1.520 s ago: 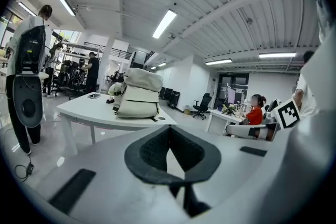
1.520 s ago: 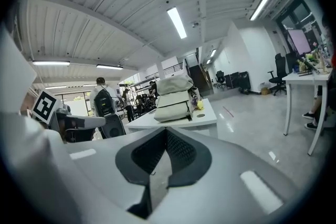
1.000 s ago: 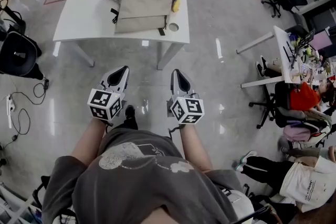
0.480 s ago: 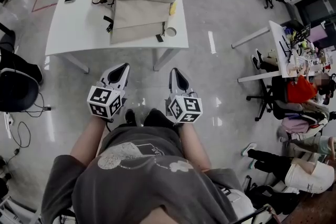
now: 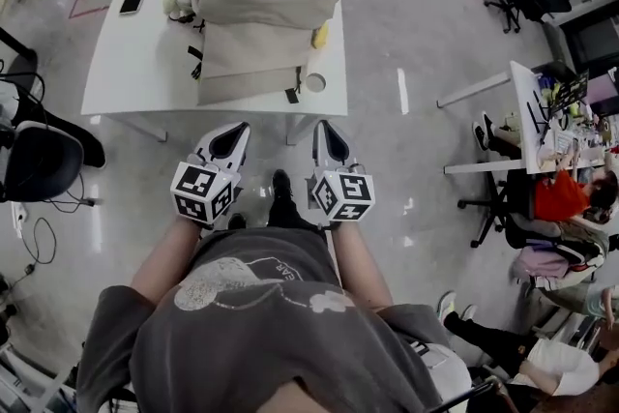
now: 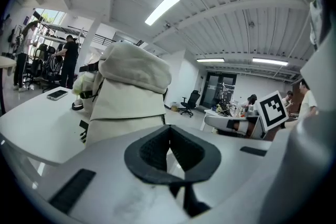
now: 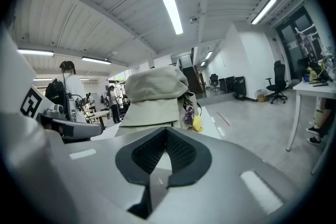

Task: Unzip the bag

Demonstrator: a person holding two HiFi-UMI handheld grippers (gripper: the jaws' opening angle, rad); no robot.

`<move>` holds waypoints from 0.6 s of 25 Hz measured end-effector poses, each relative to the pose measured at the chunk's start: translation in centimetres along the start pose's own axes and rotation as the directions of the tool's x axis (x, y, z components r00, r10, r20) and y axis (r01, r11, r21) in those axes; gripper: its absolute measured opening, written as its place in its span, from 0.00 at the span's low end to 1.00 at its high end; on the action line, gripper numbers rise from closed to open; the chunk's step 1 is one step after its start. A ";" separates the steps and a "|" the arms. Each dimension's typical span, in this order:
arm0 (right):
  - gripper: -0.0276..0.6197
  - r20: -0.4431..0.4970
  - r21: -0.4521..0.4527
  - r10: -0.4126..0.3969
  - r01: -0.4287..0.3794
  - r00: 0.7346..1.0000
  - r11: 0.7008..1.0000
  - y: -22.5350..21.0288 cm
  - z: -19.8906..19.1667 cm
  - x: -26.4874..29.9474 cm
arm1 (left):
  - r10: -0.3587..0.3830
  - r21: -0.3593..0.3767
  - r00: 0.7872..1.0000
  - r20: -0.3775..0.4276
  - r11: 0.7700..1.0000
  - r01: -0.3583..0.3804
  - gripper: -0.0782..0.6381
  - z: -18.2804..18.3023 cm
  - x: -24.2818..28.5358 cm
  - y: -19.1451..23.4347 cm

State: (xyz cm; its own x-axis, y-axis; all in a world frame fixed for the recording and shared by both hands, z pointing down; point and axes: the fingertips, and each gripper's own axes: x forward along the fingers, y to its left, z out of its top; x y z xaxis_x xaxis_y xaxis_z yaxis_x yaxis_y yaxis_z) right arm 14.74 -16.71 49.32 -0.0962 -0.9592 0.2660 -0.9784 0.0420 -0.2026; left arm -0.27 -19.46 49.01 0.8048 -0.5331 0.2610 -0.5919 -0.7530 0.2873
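I hold my left gripper (image 5: 232,132) and right gripper (image 5: 327,132) closed and empty, side by side, aimed at the beige bag (image 5: 256,24) on the white table (image 5: 121,63) ahead, well apart, zipper not yet in reach.

Operator: Which bag (image 5: 253,24) details cannot be read?
Technician: The zipper is too small to locate in the head view. In the left gripper view, the left gripper (image 6: 169,134) housing covers the bag's base at lower centre.
Operator: Other items?
Technician: The round object (image 5: 315,82) and yellow object (image 5: 320,36), right of the bag, are too small to identify.
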 end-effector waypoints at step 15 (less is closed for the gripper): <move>0.04 -0.082 -0.034 0.192 -0.196 0.978 0.980 -5.8 2.6 11.4 | 0.069 0.016 0.992 -0.102 0.998 -0.067 0.23 0.0 12.9 0.7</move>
State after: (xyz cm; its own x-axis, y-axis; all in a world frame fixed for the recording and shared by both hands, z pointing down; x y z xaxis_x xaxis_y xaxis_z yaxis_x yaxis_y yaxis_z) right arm 19.76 -28.58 51.10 -0.2974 -0.9069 0.2986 -0.9462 0.2383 -0.2188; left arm 9.66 -26.81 52.60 0.7536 -0.5413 0.3730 -0.6441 -0.7213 0.2547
